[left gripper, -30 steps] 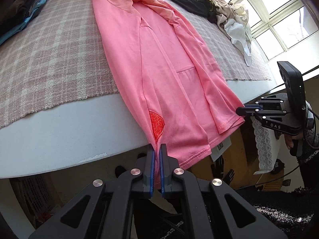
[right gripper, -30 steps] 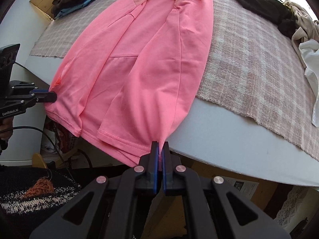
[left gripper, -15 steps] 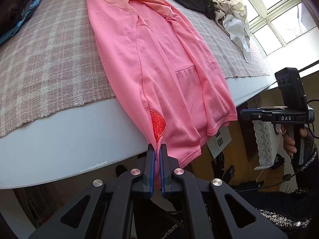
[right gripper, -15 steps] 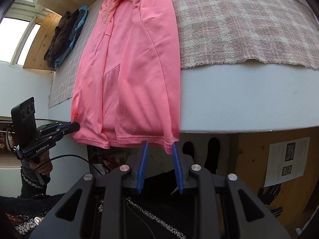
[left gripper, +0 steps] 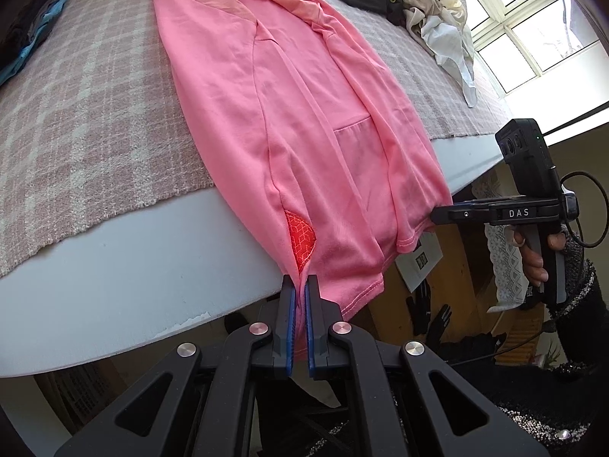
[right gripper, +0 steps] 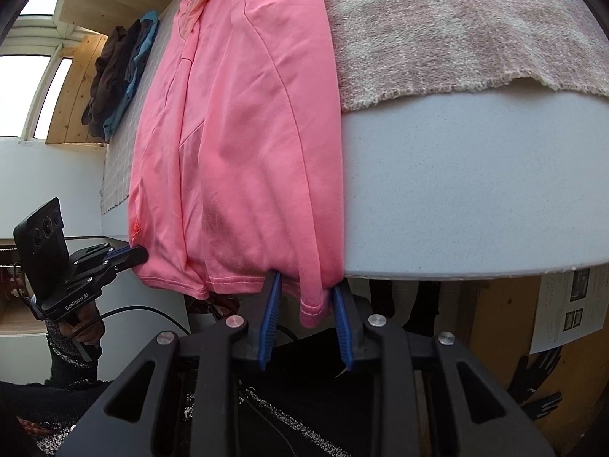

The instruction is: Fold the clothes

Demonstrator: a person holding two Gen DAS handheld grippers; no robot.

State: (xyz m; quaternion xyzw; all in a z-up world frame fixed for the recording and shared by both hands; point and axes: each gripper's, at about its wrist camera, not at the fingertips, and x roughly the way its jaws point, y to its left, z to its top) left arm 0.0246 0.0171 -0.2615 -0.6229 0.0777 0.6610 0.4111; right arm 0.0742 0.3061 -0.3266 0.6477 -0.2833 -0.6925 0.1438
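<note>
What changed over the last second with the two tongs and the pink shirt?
The right tongs opened and let go of the pink shirt; its hem corner now hangs loose between the open fingers, over the table edge. The left tongs stayed shut on the other hem corner.

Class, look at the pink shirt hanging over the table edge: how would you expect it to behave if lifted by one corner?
The pink shirt is probably floppy: its hem droops over the table edge. It likely weighs little, since the left hand-held gripper holds it taut by one thin corner. It may slide on the woven cloth.
</note>
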